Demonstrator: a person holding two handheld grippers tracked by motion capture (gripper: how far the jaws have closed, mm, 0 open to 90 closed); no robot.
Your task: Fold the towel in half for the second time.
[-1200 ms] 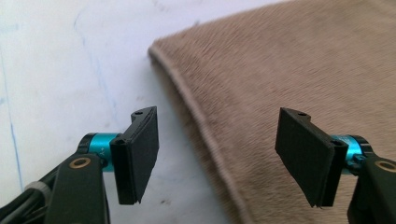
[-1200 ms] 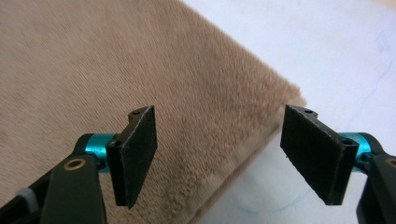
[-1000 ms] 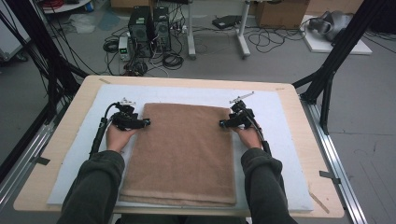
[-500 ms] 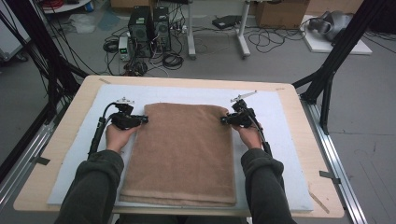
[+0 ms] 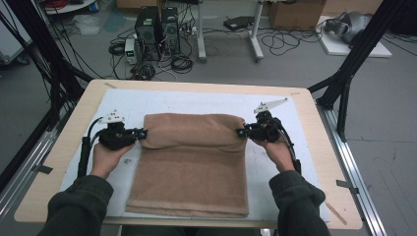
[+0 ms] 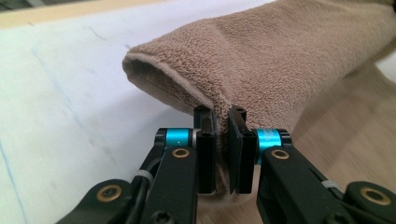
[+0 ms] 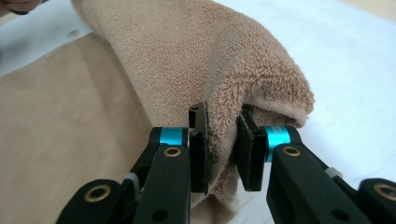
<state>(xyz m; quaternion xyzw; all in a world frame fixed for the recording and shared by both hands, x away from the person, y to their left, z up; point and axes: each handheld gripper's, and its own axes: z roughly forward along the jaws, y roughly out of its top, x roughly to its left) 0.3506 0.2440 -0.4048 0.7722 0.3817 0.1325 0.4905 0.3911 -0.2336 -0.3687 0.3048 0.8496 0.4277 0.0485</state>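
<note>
A tan terry towel [image 5: 192,167] lies on a white mat [image 5: 196,101], its far edge raised and curled over into a roll. My left gripper [image 5: 142,132] holds the far left corner and my right gripper [image 5: 240,132] holds the far right corner. Both pairs of jaws have just been closing, with towel between them. In the left gripper view the pads of the left gripper [image 6: 223,114] pinch the hemmed edge of the towel [image 6: 280,56]. In the right gripper view the right gripper [image 7: 223,112] squeezes a thick fold of the towel [image 7: 187,51].
The mat covers a wooden table [image 5: 54,167] with metal rails along both sides. Black frame struts [image 5: 344,83] rise at the table's far corners. Computer towers [image 5: 157,27] and cables sit on the floor beyond the far edge.
Both grippers closed on the towel's far corners, then rose and came a little toward the person. The flat far edge now stands up as a curled fold.
</note>
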